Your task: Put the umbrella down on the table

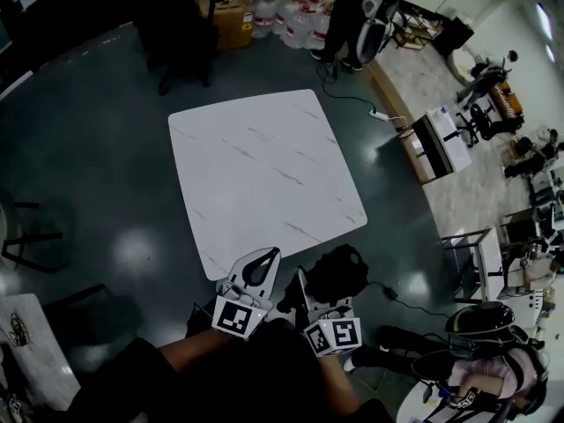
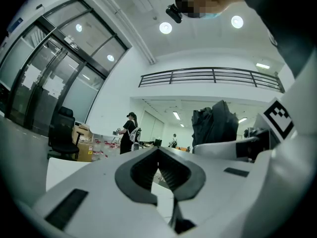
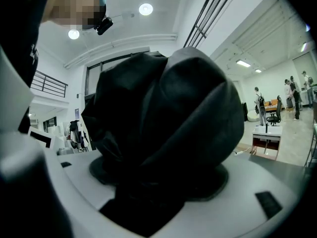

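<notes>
The folded black umbrella (image 1: 339, 271) is held off the near edge of the white marble table (image 1: 264, 179), over the floor and below the table's corner. My right gripper (image 1: 304, 291) is shut on it. In the right gripper view the bunched black fabric of the umbrella (image 3: 163, 123) fills the middle and hides the right gripper (image 3: 158, 182) fingertips. My left gripper (image 1: 262, 267) hangs just left of it at the table's near edge, shut with nothing in it. In the left gripper view the left gripper (image 2: 158, 168) has its pads together, and the umbrella (image 2: 214, 123) rises at the right.
A black office chair (image 1: 181, 51), cardboard boxes (image 1: 225, 11) and water bottles (image 1: 291, 20) stand beyond the table, with a person (image 1: 348, 16) beside them. A power strip (image 1: 381, 115) lies on the floor at the right. A dark stool (image 1: 26, 236) is at the left.
</notes>
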`<state>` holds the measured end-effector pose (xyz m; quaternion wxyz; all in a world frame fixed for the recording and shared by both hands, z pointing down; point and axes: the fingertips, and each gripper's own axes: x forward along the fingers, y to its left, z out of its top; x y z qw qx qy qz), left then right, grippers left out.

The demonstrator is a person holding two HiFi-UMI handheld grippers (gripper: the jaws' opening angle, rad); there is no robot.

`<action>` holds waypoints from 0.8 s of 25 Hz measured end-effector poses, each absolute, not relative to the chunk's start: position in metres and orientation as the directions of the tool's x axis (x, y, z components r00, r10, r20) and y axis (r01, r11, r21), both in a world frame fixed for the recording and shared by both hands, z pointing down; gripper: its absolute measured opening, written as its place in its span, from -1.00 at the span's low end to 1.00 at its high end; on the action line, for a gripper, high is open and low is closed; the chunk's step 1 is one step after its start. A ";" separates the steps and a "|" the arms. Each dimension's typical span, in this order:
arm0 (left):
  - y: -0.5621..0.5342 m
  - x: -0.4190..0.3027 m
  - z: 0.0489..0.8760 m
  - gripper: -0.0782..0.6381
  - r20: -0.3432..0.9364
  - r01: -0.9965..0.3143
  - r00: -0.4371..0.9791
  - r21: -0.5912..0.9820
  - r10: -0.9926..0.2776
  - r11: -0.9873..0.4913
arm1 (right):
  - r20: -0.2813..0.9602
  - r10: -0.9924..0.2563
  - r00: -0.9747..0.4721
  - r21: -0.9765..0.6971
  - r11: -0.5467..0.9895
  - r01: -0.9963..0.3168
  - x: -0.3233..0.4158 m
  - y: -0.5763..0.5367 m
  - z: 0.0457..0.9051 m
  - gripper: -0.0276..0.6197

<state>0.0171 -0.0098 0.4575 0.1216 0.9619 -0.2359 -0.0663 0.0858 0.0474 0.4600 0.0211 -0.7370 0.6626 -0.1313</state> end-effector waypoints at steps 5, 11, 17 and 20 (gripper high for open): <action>-0.048 0.027 0.463 -0.76 -0.070 -0.429 0.884 0.267 -0.461 -0.863 | 0.200 -0.974 0.110 -0.223 -0.155 -0.963 0.096 0.014 0.476 0.13; -0.078 0.037 0.473 -0.76 -0.106 -0.425 0.881 0.249 -0.461 -0.870 | 0.234 -0.970 0.065 -0.223 -0.119 -0.968 0.107 -0.028 0.502 0.13; -0.123 0.050 0.485 -0.76 -0.046 -0.538 0.828 0.218 -0.559 -0.815 | 0.237 -0.971 -0.020 -0.237 -0.038 -0.971 0.131 -0.081 0.515 0.13; -0.145 0.058 0.485 -0.76 -0.018 -0.589 0.798 0.191 -0.603 -0.785 | 0.241 -0.967 -0.079 -0.255 0.016 -0.967 0.139 -0.105 0.519 0.13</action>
